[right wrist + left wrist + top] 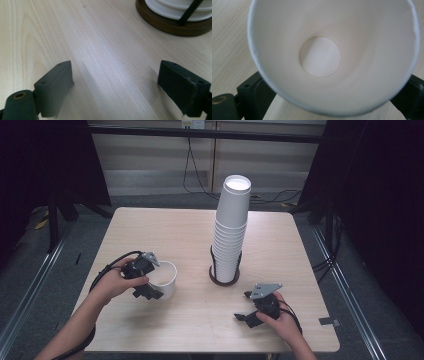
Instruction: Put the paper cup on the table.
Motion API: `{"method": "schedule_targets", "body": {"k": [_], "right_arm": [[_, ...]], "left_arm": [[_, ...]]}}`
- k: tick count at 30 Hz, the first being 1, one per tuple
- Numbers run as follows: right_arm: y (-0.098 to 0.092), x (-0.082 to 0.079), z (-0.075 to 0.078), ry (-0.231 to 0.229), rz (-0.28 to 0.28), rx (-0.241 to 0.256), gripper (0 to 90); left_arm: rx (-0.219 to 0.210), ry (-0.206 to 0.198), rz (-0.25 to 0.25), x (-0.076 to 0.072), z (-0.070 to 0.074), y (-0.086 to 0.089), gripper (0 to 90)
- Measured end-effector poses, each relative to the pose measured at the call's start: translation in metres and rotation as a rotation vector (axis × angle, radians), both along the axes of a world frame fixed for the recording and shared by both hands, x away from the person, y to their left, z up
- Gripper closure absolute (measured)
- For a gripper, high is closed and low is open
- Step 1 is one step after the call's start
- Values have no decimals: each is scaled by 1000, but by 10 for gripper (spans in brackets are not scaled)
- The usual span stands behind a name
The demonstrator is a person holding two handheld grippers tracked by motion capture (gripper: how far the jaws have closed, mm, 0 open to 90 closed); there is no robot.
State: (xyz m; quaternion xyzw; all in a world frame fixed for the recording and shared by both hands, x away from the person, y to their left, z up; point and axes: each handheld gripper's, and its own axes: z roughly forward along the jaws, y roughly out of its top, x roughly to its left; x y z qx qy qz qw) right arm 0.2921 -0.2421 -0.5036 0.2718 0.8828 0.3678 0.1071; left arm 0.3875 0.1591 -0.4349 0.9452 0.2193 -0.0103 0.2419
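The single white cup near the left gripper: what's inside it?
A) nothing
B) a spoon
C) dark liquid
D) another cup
A: the left gripper view looks straight into the cup and shows just its bare white walls and round bottom.

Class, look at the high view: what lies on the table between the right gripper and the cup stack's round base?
Nothing: in the high view, bare wooden table separates the right gripper from the base. The right gripper view shows the same.
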Motion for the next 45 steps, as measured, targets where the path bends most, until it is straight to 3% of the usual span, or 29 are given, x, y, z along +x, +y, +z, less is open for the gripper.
{"method": "schedule_targets", "body": {"k": [18,25,32,39,45], "right_arm": [[0,0,0,0,0,0,121],[0,0,0,0,0,0,121],[0,0,0,0,1,0,120],[0,0,0,0,0,0,120],[0,0,0,0,1,0,120]], "left_arm": [[-66,8,60,-12,-20,30,80],[-65,11,70,-15,-29,39,81],[-93,10,99,-19,-36,48,84],[-55,-18,106,-24,-43,56,97],[-74,-9,120,-29,-54,62,101]]}}
